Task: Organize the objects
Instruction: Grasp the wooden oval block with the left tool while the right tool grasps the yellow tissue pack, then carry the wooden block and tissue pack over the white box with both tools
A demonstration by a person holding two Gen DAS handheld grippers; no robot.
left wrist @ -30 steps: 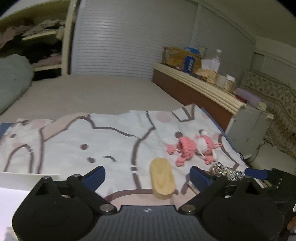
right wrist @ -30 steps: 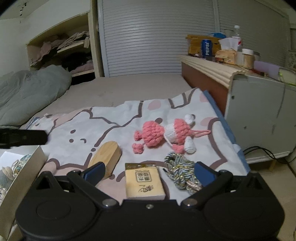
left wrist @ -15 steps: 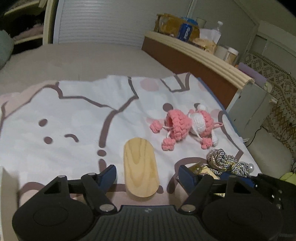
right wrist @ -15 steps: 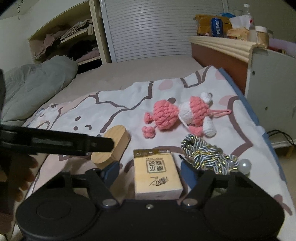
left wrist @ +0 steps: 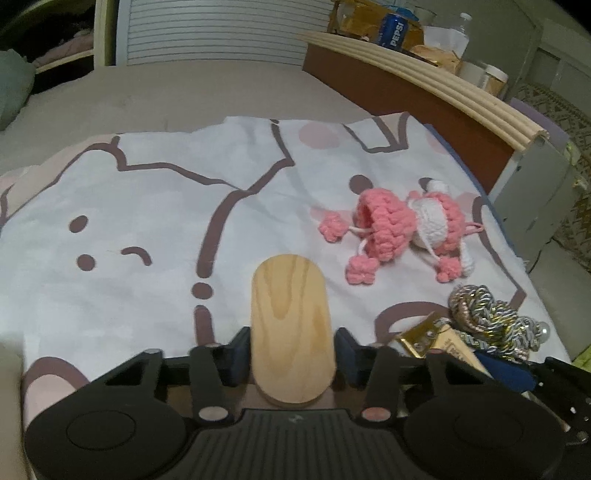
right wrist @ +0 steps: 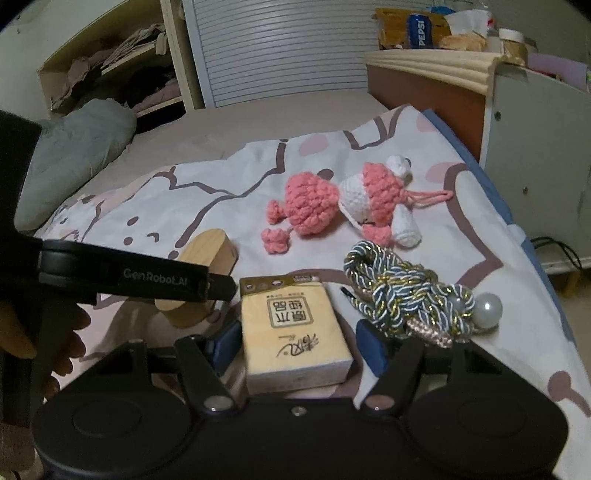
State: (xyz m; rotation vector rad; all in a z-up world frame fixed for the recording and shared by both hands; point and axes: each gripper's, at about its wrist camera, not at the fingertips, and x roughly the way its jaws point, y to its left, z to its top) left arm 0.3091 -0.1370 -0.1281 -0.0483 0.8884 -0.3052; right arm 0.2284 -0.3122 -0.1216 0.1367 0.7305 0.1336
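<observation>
Left wrist view: the left gripper [left wrist: 291, 354] has its jaws closing on either side of the wooden oval block [left wrist: 291, 332], low centre of frame. The blue pads sit right at the block's edges; whether they press it yet I cannot tell.

Right wrist view: the right gripper [right wrist: 295, 347] has its jaws closing around the tissue pack [right wrist: 295, 332], low centre. A thin gap shows beside the right pad; the left pad looks close to touching.

The left gripper's arm crosses the left of the right wrist view, hiding part of the block. A hand [right wrist: 55, 343] shows at lower left, mostly cut off.

Outward: the braided cord with a pearl [right wrist: 406, 295] lies just right of the tissue pack. The pink and white crochet toy [right wrist: 340, 206] lies beyond it, mid-frame.

Surface: all items rest on a white cartoon-print bedcover [left wrist: 147, 221] spread over a beige mattress [left wrist: 184, 92].

Room: slatted white doors [right wrist: 277, 48] at top centre. A ribbed headboard ledge [left wrist: 424, 85] at upper right carries a Pepsi can [left wrist: 395, 24] and blurred packaging. A grey pillow [right wrist: 74, 147] and a cluttered shelf [right wrist: 110, 66] sit upper left; shelf contents are too dark to make out.
</observation>
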